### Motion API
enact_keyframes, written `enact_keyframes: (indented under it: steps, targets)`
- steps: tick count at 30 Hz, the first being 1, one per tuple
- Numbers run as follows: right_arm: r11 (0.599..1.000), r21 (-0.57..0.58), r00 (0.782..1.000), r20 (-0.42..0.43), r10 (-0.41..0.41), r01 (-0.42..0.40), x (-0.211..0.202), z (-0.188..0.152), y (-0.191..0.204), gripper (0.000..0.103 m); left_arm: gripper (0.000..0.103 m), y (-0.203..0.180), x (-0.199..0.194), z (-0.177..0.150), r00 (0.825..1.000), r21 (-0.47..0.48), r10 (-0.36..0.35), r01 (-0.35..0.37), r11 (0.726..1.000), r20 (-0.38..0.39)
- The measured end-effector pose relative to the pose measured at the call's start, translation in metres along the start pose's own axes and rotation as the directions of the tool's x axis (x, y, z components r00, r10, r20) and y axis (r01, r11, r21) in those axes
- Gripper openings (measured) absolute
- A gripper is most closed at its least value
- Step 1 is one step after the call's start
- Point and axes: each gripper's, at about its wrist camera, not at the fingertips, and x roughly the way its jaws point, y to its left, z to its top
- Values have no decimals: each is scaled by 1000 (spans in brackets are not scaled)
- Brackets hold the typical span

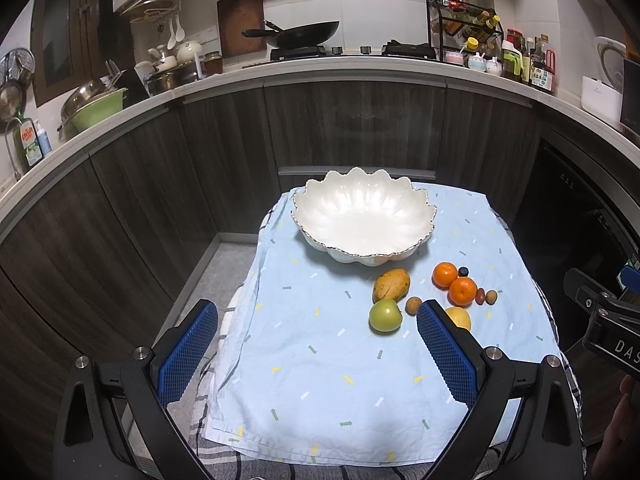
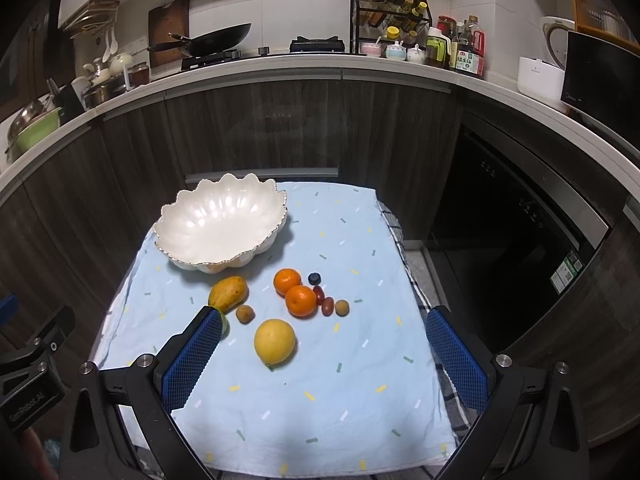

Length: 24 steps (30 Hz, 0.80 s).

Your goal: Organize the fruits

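Pearly white and scallop-rimmed, the ceramic bowl (image 2: 222,224) sits empty at the far left of the pale blue patterned cloth (image 2: 320,400) covering the small worktop, and every fruit lies loose on the cloth in front of it: a yellow-orange mango (image 2: 227,293) nearest the bowl, two orange mandarins (image 2: 294,290) touching each other, a dark blueberry (image 2: 315,278) just beside them, two small red cherry tomatoes (image 2: 324,302), two small brown round fruits (image 2: 245,314), a big yellow citrus (image 2: 275,341) and a green apple (image 1: 385,315). The left claw (image 1: 316,352) and the right claw (image 2: 324,354) both hang spread wide above the near part of the cloth, gripping nothing. My guess is that nothing has been sorted yet. The risks lie in the round fruits, which may roll off the cloth if nudged; the tomatoes and blueberry could be crushed by a hard squeeze, and the wrinkled cloth may drag and shift the bowl. Legible writing is scarce: "DAS" on the right claw's body in the left view, "GenRobot.AI" as best I can read it on the left claw's body in the right view, and "Wish" on a green bottle (image 1: 27,142) by the sink.
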Motion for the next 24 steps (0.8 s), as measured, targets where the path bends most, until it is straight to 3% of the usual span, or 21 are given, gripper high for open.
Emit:
enact_keyframes:
  steps: [24]
  targets:
    - [1000, 3, 1000, 1, 0, 0, -1, 1, 0, 103, 102, -1, 2, -2, 1000, -2, 0, 0, 1000, -2]
